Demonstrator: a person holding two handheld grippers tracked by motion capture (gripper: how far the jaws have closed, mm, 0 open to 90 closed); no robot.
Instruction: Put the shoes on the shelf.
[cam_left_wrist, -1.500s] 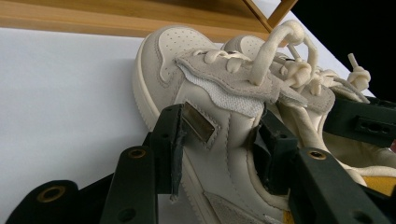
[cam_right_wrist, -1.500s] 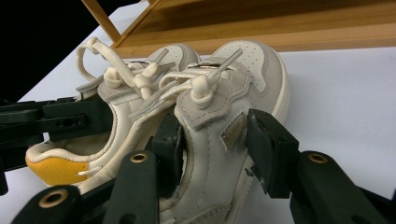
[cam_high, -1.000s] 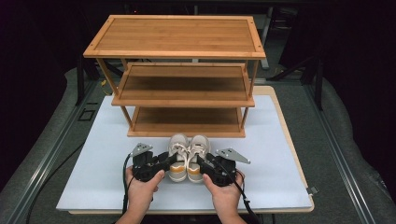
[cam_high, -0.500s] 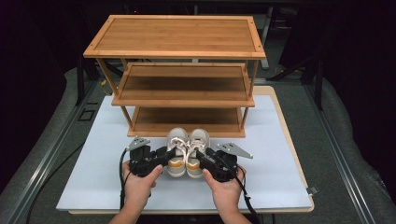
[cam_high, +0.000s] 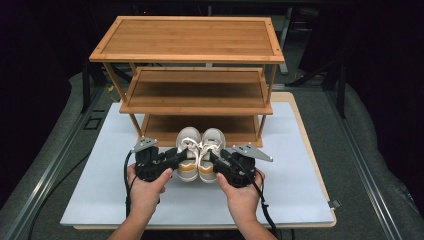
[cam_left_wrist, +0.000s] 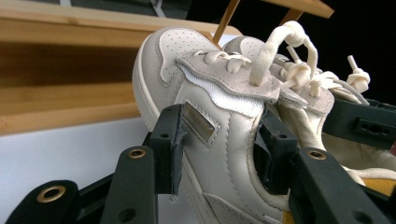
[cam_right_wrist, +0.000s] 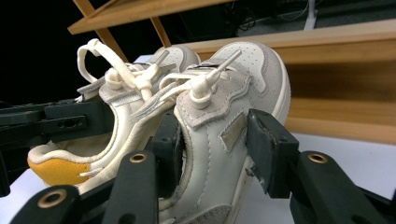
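Observation:
A pair of small cream shoes with yellow heels hangs side by side just above the white mat (cam_high: 95, 195), toes toward the wooden rack (cam_high: 195, 55). My left gripper (cam_high: 180, 159) is shut on the left shoe (cam_high: 188, 150), one pad (cam_left_wrist: 169, 148) on its outer side and the other inside the collar. My right gripper (cam_high: 217, 160) is shut on the right shoe (cam_high: 212, 150) in the same way, with a pad (cam_right_wrist: 270, 151) on its outer side. In the left gripper view the left shoe (cam_left_wrist: 219, 116) tilts toe-up; in the right gripper view so does the right shoe (cam_right_wrist: 224, 126).
The three-shelf rack stands at the back of the mat, its lowest shelf (cam_high: 200, 127) just beyond the shoes' toes. Bare mat lies to both sides and in front. A grey floor and metal rails (cam_high: 55, 165) surround the table.
Both hands have risen with the shoes, which have come up off the mat and a little nearer the rack. The grips have not changed.

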